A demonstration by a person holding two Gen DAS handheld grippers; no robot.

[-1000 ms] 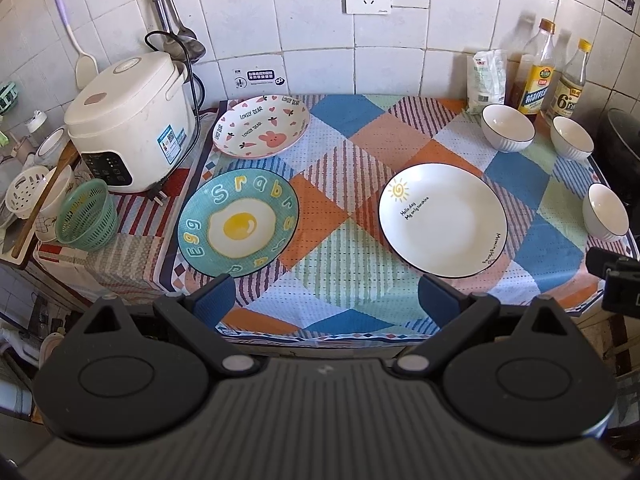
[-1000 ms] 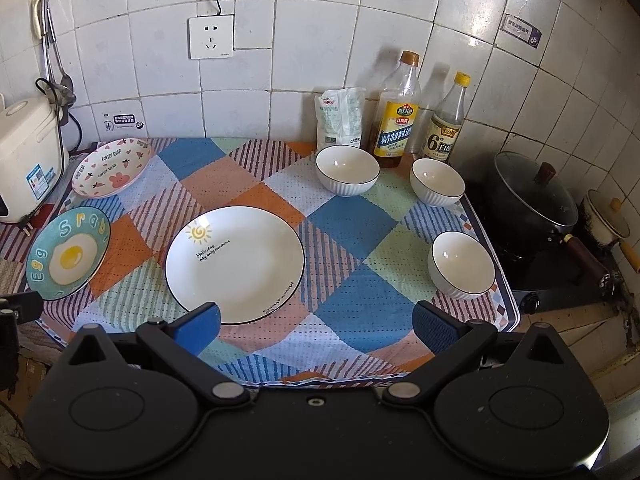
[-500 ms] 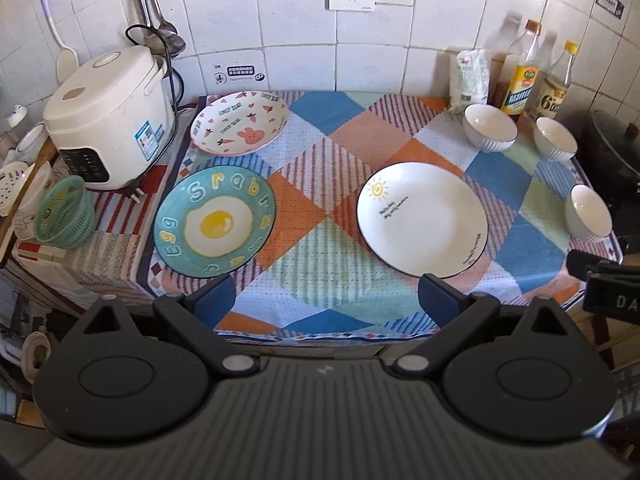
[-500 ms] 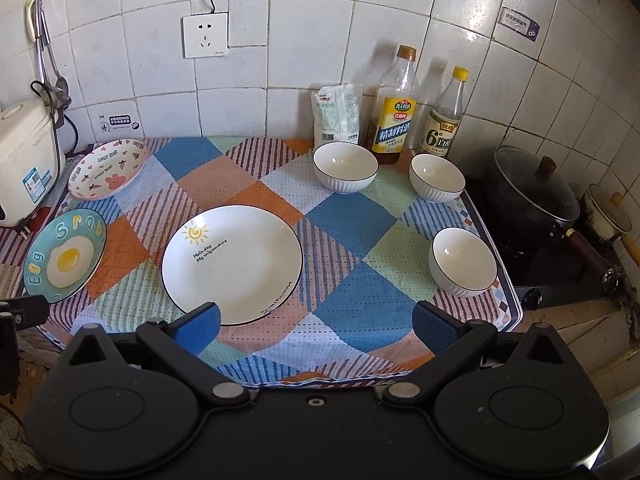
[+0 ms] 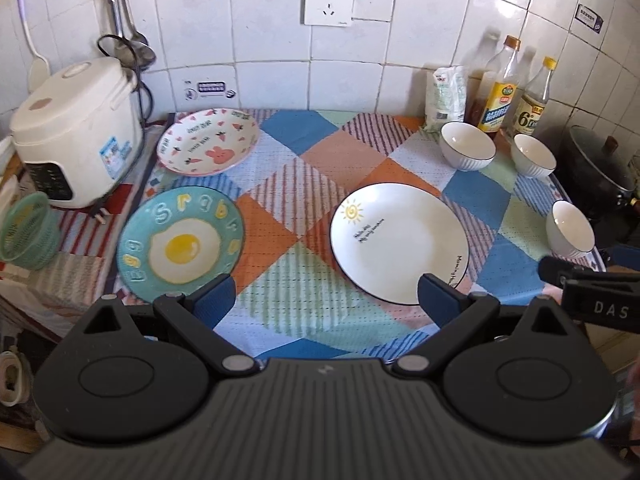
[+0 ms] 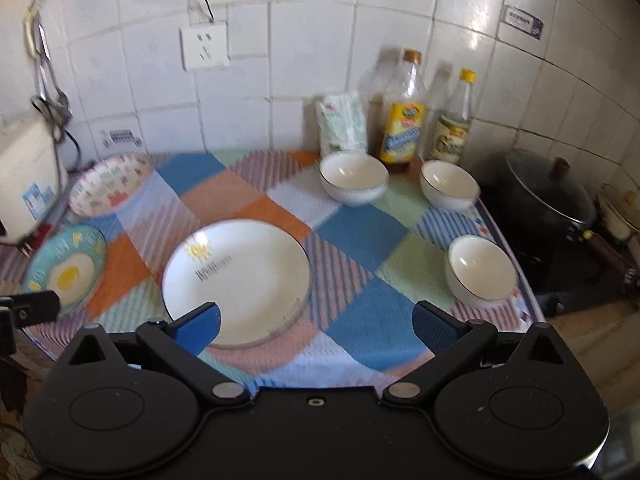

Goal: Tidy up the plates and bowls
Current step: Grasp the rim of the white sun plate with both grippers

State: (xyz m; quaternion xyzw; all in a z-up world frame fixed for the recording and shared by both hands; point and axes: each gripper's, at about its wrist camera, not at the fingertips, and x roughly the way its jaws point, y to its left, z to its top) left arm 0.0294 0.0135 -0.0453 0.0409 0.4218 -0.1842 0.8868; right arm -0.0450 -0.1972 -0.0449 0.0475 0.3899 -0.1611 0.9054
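Three plates [image 5: 400, 242], three bowls [image 5: 467, 151] unstacked on counter [image 5: 288, 184]; both grippers' jaws spread, empty. Risk: glazed rims slipping, near-edge bowl [image 6: 481, 269] knocked off.

Both tools have moved nearer the white plate [image 5: 399, 242].

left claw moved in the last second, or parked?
Yes. The left claw has moved forward toward the tiled wall: its fingertips now overlap the egg plate and white plate; a second ago they sat short of both. It is open.
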